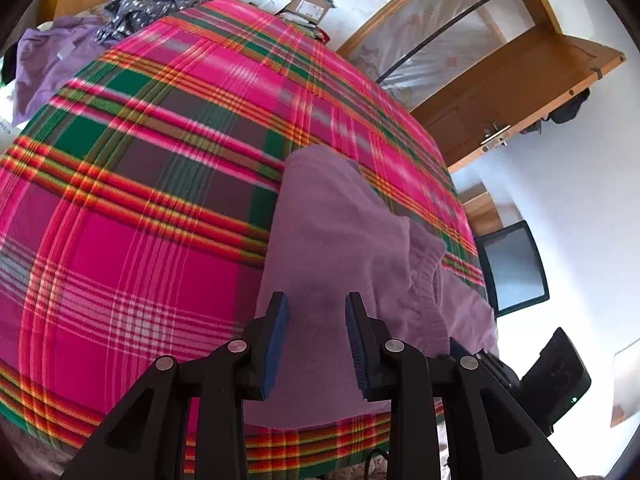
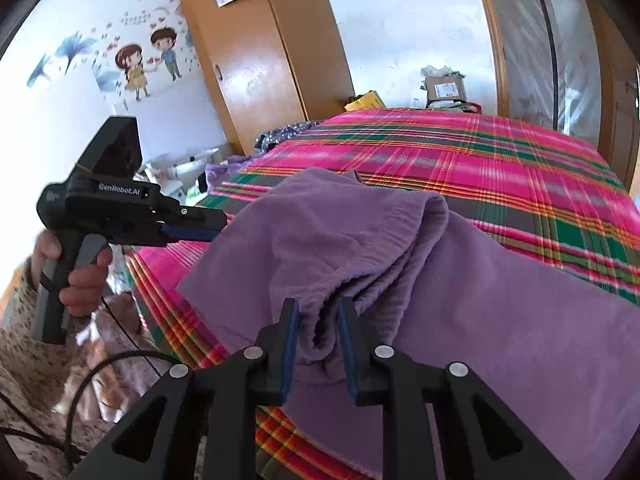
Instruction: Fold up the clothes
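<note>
A purple garment [image 1: 340, 240] lies on the pink plaid blanket [image 1: 140, 200] at the bed's near edge, with a thick bunched fold running across it [image 2: 400, 248]. My right gripper [image 2: 319, 340] is shut on the near end of that fold, and cloth fills the gap between its blue pads. Its tip also shows at the cloth's right edge, where the right gripper [image 1: 454, 350] meets the garment. My left gripper [image 1: 317, 340] is open just over the garment's left part, with flat cloth showing between its pads. From the side, the left gripper [image 2: 218, 226] points at the garment's left edge, held by a hand [image 2: 84, 280].
More clothes are piled at the bed's far left corner: a lilac one [image 1: 48, 52] and a dark dotted one [image 1: 152, 8]. Boxes [image 1: 304, 6] stand beyond the bed. A wooden door [image 1: 500, 92] and a dark screen [image 1: 516, 268] are to the right. A wardrobe [image 2: 256, 52] and a cable [image 2: 112, 360] are on the left.
</note>
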### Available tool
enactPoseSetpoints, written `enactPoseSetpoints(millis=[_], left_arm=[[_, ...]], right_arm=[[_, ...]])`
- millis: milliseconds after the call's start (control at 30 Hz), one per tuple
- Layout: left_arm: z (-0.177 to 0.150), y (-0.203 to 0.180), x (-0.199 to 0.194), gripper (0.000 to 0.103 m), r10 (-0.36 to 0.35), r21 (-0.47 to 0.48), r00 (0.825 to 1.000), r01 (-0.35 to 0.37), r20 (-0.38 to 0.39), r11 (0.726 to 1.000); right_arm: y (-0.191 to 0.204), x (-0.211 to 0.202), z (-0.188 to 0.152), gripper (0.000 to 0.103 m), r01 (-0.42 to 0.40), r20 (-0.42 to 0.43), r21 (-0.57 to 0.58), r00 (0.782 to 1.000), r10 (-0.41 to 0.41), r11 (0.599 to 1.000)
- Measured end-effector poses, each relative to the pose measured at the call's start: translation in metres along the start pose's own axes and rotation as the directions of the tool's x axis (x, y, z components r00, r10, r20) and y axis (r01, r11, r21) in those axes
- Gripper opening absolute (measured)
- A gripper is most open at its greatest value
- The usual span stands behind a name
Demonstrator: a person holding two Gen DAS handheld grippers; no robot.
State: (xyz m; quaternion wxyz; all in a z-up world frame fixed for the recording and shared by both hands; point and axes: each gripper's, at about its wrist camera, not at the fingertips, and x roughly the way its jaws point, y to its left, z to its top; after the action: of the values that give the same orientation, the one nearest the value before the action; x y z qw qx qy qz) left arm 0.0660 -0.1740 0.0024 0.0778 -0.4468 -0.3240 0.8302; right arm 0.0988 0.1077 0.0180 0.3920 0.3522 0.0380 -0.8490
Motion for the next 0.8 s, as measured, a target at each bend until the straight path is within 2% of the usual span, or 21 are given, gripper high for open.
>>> enactPoseSetpoints(millis=[167, 233, 300, 433, 533, 667, 700, 800], left_arm=[[-0.003, 0.000, 0.000, 0.031, 0.003, -0.004, 1.000, -0.003, 0.005, 1.000], [-0.004, 0.001, 0.000, 0.038, 0.004, -0.006, 1.000, -0.004, 0.006, 1.000], [-0.005, 0.001, 0.000, 0.039, 0.003, -0.006, 1.000, -0.003, 0.006, 1.000], [-0.008, 0.002, 0.001, 0.039, 0.004, -0.004, 1.000, -0.004, 0.005, 1.000], [-0.010, 0.003, 0.002, 0.039, 0.005, -0.007, 1.000, -0.005, 0.004, 1.000], [-0.013, 0.000, 0.004, 0.039, 0.022, 0.009, 1.000, -0.022, 0.004, 1.000], [-0.013, 0.000, 0.004, 0.039, 0.026, 0.014, 1.000, -0.026, 0.004, 1.000], [-0.014, -0.001, 0.005, 0.039, 0.042, 0.031, 0.999, -0.042, -0.002, 0.999]], right_arm=[[0.009, -0.001, 0.004, 0.022, 0.049, -0.005, -0.068, 0.999, -0.050, 0.996], [0.013, -0.003, 0.004, 0.022, 0.077, 0.009, -0.101, 0.997, -0.076, 0.992], [0.017, -0.006, 0.003, 0.022, 0.096, 0.028, -0.118, 0.995, -0.094, 0.988], [0.021, 0.000, 0.002, 0.022, 0.098, 0.000, -0.148, 0.995, -0.099, 0.984], [0.017, 0.004, 0.002, 0.022, 0.112, -0.017, -0.127, 0.993, -0.115, 0.986], [0.011, 0.009, 0.005, 0.020, 0.067, -0.039, -0.084, 0.997, -0.071, 0.994], [0.010, 0.010, 0.006, 0.007, 0.046, -0.047, -0.076, 0.998, -0.050, 0.996], [0.005, 0.006, 0.006, 0.006, 0.011, -0.065, -0.058, 0.998, -0.015, 0.998]])
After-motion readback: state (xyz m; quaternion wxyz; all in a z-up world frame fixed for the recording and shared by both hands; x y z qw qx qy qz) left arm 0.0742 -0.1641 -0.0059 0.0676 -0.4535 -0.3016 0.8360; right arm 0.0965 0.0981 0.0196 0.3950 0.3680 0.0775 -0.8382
